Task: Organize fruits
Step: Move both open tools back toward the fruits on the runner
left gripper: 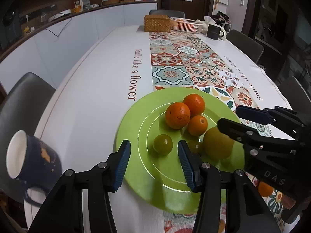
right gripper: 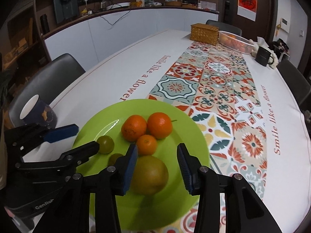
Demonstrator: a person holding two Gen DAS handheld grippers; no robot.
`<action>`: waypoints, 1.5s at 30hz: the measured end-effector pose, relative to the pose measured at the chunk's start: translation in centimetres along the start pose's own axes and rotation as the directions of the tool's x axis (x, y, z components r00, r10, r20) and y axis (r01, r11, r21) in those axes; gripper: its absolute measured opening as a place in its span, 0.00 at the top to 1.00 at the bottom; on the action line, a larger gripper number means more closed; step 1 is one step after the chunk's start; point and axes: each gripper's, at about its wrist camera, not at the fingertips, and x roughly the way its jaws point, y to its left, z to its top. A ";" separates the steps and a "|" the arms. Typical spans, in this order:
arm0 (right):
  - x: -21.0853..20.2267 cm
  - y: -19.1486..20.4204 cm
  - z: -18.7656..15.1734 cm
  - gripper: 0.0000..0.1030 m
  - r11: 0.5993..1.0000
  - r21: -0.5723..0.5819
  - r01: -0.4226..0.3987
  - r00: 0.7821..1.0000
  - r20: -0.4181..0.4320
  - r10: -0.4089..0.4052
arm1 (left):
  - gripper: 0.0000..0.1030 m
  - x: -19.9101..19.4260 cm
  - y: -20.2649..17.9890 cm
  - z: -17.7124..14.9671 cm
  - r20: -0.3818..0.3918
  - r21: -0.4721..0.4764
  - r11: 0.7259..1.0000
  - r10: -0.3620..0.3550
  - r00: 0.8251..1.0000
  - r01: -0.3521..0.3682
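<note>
A green plate sits at the near end of the table. On it lie three oranges, two small green fruits and a large yellow-green fruit. My left gripper is open above the plate, with the small green fruit just beyond its fingertips. My right gripper is open, its jaws either side of the large yellow-green fruit. Each gripper shows in the other's view: the right, the left.
A dark blue mug stands left of the plate. At the far end are a wicker box, a white basket and a black mug. Dark chairs surround the table.
</note>
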 end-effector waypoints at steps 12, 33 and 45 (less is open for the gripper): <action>-7.3 0.2 -1.9 0.53 1.000 0.010 0.021 0.992 0.121 -0.022 | 0.43 -7.2 -1.1 -1.3 0.102 -0.031 0.998 0.056 0.993 -0.053; -16.7 1.0 -8.1 0.45 1.000 0.025 0.018 0.970 0.242 -0.024 | 0.26 -16.7 -4.7 -6.5 0.226 -0.051 0.996 0.088 0.970 -0.078; -18.3 0.3 -12.3 0.45 0.998 0.050 0.048 0.971 0.234 -0.058 | 0.21 -16.8 -6.2 -10.6 0.183 -0.066 0.996 0.067 0.981 -0.055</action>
